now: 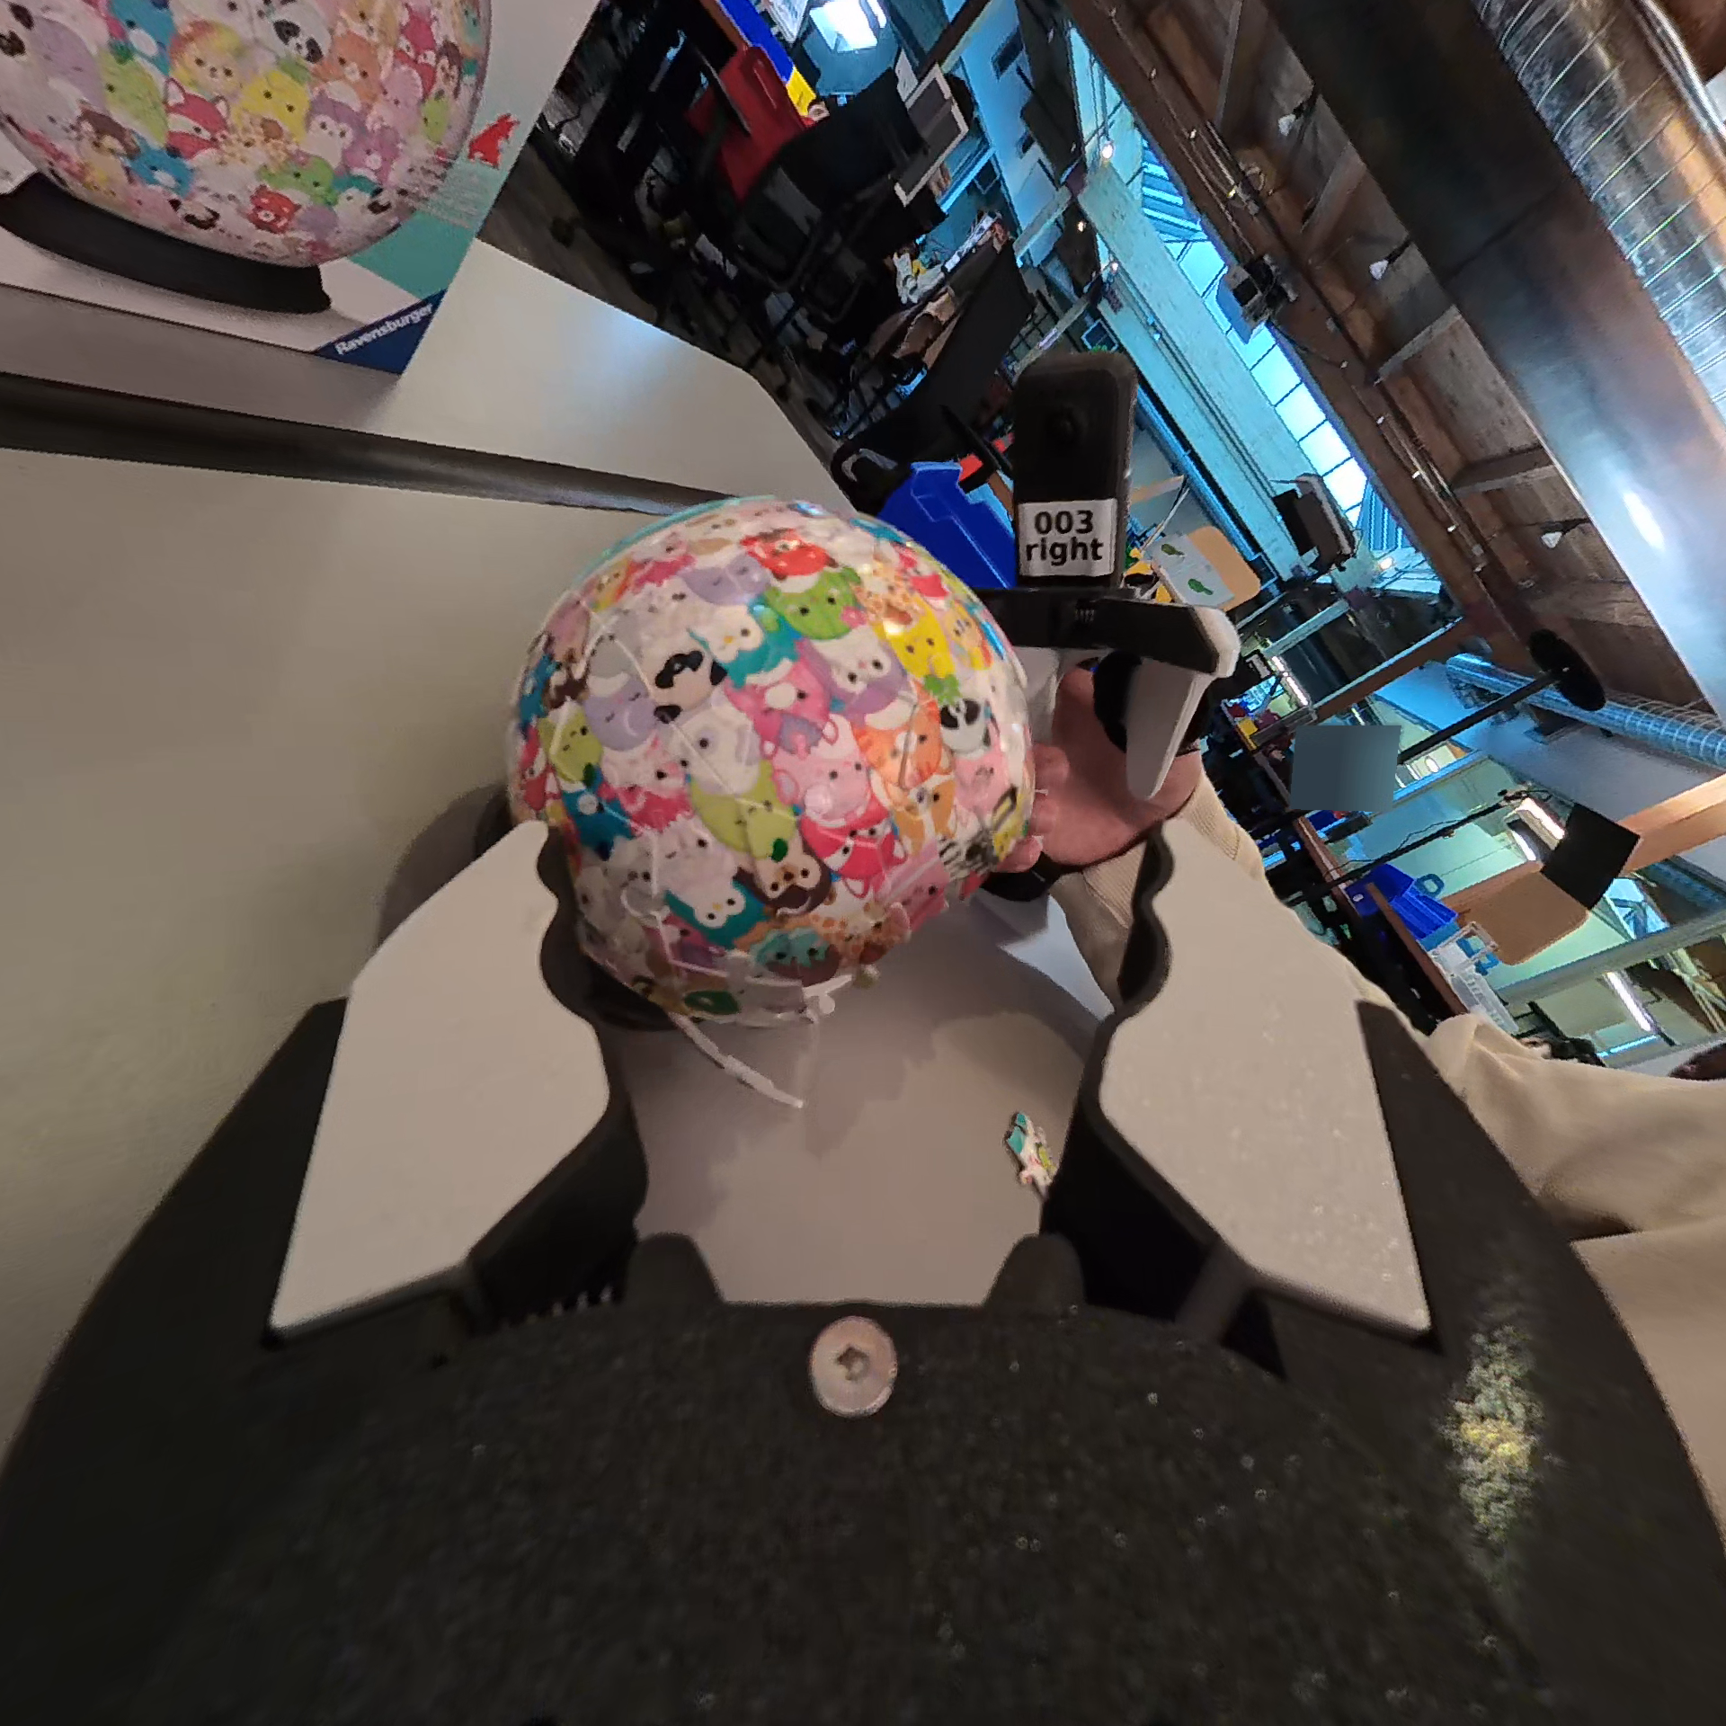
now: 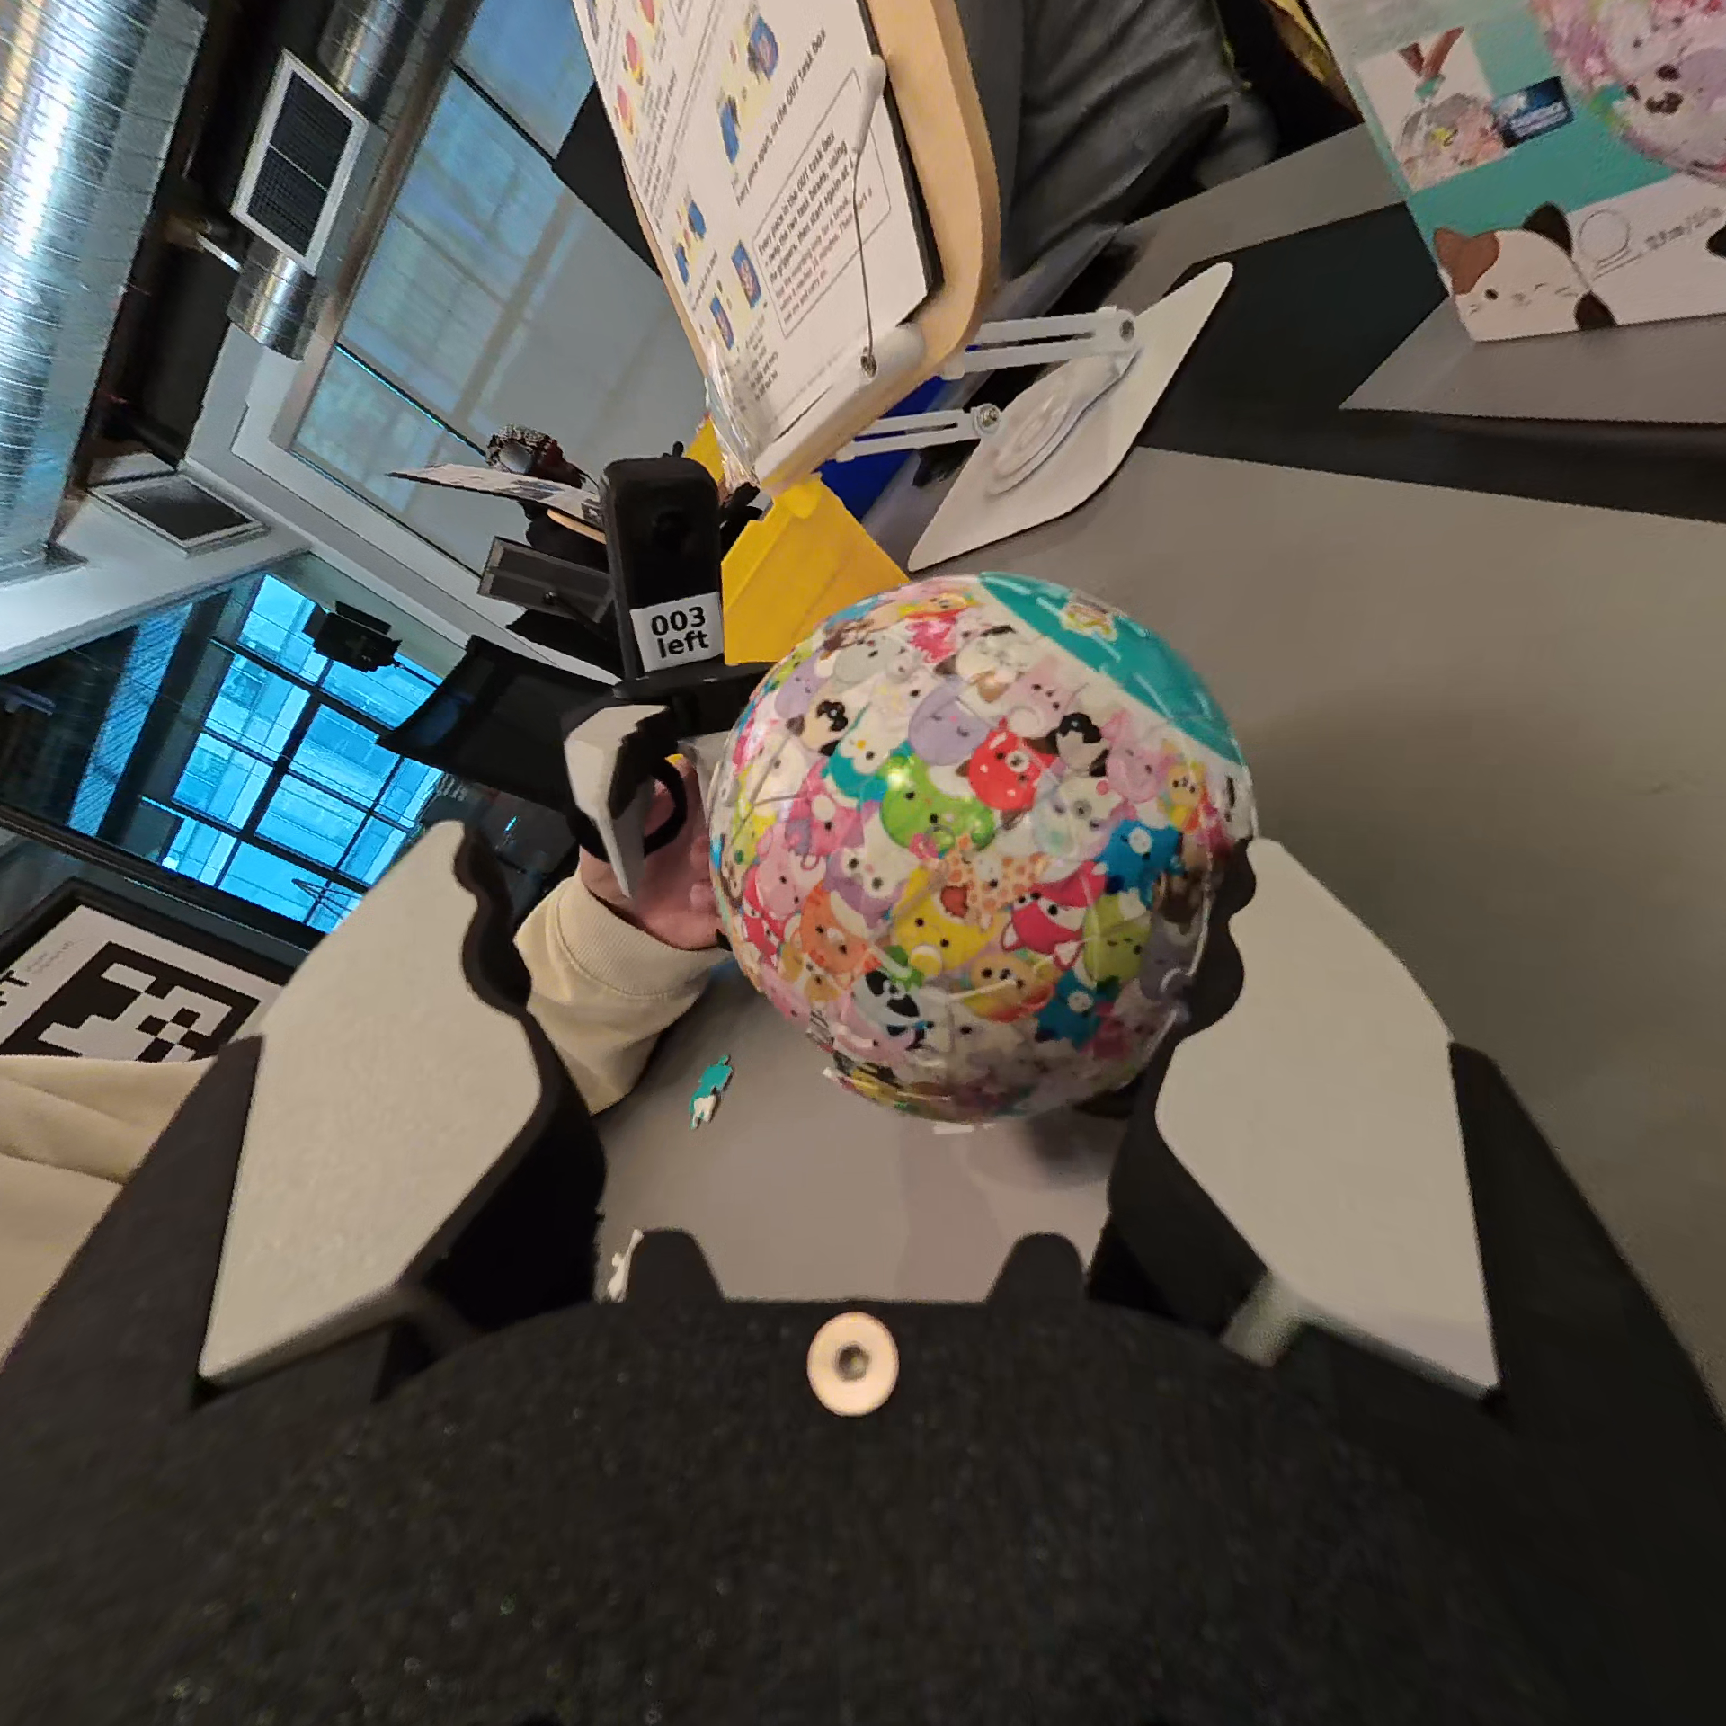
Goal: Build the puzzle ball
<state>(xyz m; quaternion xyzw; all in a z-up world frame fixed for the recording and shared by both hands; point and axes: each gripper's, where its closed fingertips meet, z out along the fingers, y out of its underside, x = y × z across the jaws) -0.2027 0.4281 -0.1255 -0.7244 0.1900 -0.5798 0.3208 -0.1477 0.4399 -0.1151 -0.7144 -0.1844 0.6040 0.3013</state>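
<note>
Left wrist view is filled at the bottom by the left claw (image 1: 845,925), whose jaws are spread wide, and the puzzle ball (image 1: 775,756) is seen standing on the grey table (image 1: 233,654) just ahead of them, close to the left finger (image 1: 467,1055); whether that finger touches the ball cannot be told. A loose puzzle piece (image 1: 1029,1151) is seen lying flat on the table beside the inner edge of the right finger. Beyond the ball, the other gripper is seen held in a hand (image 1: 1088,794) with a cream sleeve. The puzzle box (image 1: 280,159) is seen on a neighbouring table surface at the far left. From the right wrist view, the right claw (image 2: 855,934) is likewise shown wide, gripping nothing, with the ball (image 2: 981,841) close against its right finger (image 2: 1308,1074). A teal loose piece (image 2: 710,1088) is seen on the table near the sleeve (image 2: 598,990). A white stand (image 2: 1074,420) carrying a printed sheet is seen behind the ball.
</note>
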